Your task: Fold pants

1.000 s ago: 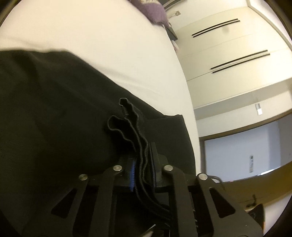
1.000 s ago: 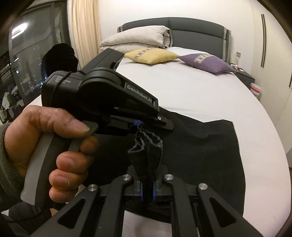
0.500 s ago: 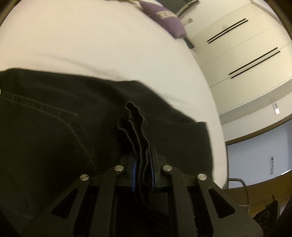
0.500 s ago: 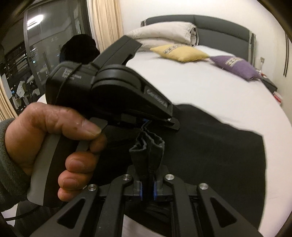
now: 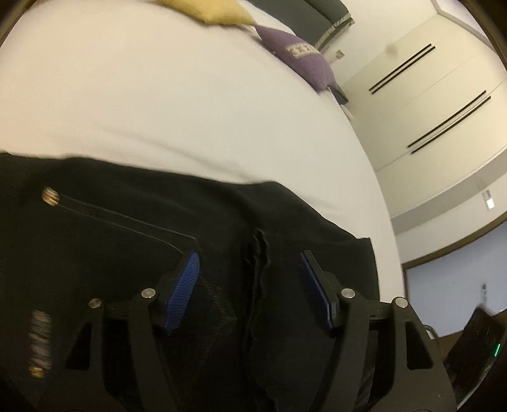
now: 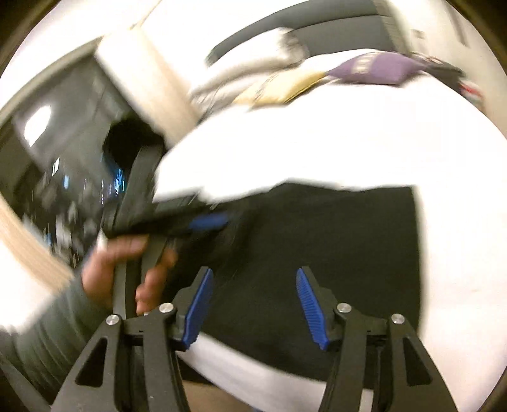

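The black pants (image 5: 133, 241) lie folded flat on the white bed (image 5: 158, 104). In the left wrist view my left gripper (image 5: 248, 263) is open, blue pads apart, just over the pants; a bunched fabric edge (image 5: 258, 269) lies loose between the fingers. A pocket seam with a metal rivet (image 5: 50, 196) shows at left. In the right wrist view my right gripper (image 6: 253, 279) is open and empty above the pants (image 6: 332, 253). The left gripper (image 6: 202, 222) and the hand holding it show at left, blurred.
A yellow pillow (image 5: 209, 11) and a purple pillow (image 5: 301, 60) lie at the head of the bed, by the dark headboard (image 6: 317, 22). A wardrobe wall (image 5: 443, 95) stands right of the bed. A dark window (image 6: 57, 164) and curtain are at left.
Both grippers have opened and let go of the bunched pants fabric, which now lies on the bed. The right view has swung and is blurred.
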Demonstrator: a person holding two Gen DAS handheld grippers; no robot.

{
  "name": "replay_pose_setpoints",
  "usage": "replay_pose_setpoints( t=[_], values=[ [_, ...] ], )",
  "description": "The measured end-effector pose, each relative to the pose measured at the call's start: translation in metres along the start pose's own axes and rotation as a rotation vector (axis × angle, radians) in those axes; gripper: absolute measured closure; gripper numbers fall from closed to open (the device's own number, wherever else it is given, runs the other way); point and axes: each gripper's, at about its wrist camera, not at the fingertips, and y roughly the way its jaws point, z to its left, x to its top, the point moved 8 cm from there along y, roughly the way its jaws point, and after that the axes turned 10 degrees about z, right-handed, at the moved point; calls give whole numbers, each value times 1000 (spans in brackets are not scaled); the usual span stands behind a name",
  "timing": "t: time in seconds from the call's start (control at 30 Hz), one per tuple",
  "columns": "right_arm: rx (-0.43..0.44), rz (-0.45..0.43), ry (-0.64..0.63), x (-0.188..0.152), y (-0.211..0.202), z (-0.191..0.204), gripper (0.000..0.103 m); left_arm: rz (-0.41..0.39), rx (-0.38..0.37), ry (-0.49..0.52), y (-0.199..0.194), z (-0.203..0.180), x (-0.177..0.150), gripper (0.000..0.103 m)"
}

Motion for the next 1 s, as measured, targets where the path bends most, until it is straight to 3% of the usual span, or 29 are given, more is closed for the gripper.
replay_pose_setpoints(
  t=[0.07, 0.1, 0.23, 0.33, 0.37, 0.4, 0.43, 0.5, 0.57, 0.63, 0.77, 0.8, 0.87, 0.9, 0.93, 1.0],
  values=[
    [13, -42, 73, 14, -12, -27, 44, -25, 23, -7, -16, 1, 0, 40],
    [47, -53, 113, 20, -13, -38, 44, -45, 0, 17, -22, -11, -3, 40],
    [262, -48, 206, 42, 15, -63, 44, -47, -56, 160, -33, -52, -31, 40],
    [292, 33, 295, 50, 58, -87, 42, 14, -28, 211, 0, -69, -55, 40],
    [253, 76, 333, 48, 75, -105, 43, 41, -11, 202, 14, -65, -61, 40],
    [199, 98, 384, 46, 86, -125, 55, 75, 3, 185, 28, -57, -68, 40],
    [211, 98, 413, 43, 90, -132, 69, 72, -2, 187, 32, -54, -71, 41],
    [254, 75, 489, 42, 86, -154, 80, 44, -11, 214, 30, -53, -75, 41],
    [222, 45, 520, 40, 73, -167, 80, 36, 1, 229, 30, -54, -78, 41],
    [194, 42, 537, 35, 57, -169, 71, 24, 7, 228, 28, -57, -79, 40],
    [390, 17, 449, 13, 21, -112, 46, -25, -32, 179, 22, -61, -83, 40],
    [420, 45, 420, -1, 21, -97, 39, -22, -22, 174, 23, -56, -85, 40],
    [428, 127, 405, -36, 32, -91, 40, -22, 6, 184, 25, -48, -89, 40],
    [410, 135, 406, -48, 38, -94, 56, -27, 18, 195, 22, -46, -91, 40],
    [391, 106, 394, -57, 37, -99, 80, -24, 37, 203, 21, -45, -92, 40],
    [352, 87, 438, -69, 33, -118, 96, -13, 87, 199, 21, -46, -92, 40]
  ],
)
